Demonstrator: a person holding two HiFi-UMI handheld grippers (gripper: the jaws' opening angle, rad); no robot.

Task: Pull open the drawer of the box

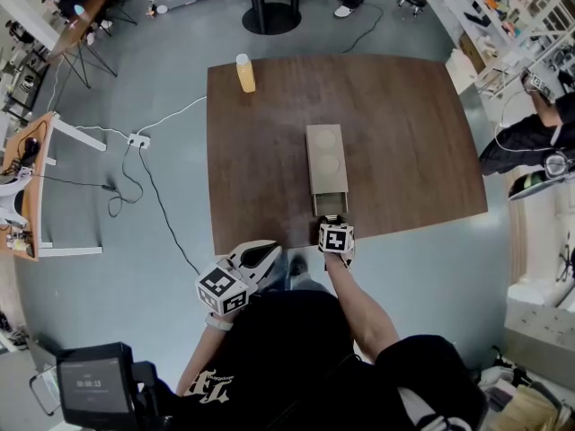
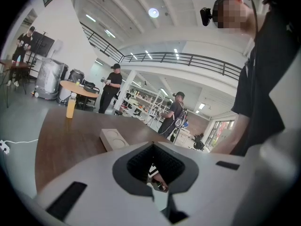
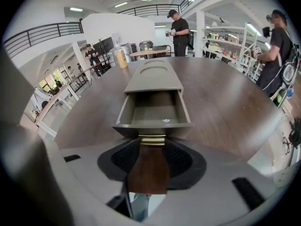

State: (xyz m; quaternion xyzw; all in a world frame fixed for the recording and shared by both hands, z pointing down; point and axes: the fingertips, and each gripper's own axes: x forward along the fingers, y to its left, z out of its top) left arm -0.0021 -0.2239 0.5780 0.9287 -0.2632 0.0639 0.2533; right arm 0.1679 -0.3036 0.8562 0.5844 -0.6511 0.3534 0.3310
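Judging by the drawer [image 1: 330,203], the pull is well under way. It stands partly out of the tan box [image 1: 325,155] toward the person, and the right gripper view looks into its bare inside [image 3: 154,111]. The right gripper [image 3: 153,147] holds its jaws fairly wide. The brass handle [image 3: 153,139] fills the gap at their tips, so they appear to grip it. What is left is probably a little more travel, if the drawer has any, and then letting go.

The box sits mid-table, well away from the left and right edges of the dark wooden table [image 1: 404,133]. The drawer front lies near the table's near edge, with the right gripper just above that edge. Any further pull therefore runs out over open air toward the person's body, where room is tight. The left gripper [image 1: 268,255] hangs off the table beside the near-left corner, jaws together on nothing, clear of the pull. The orange bottle [image 1: 244,73] stands at the far-left corner, well apart.
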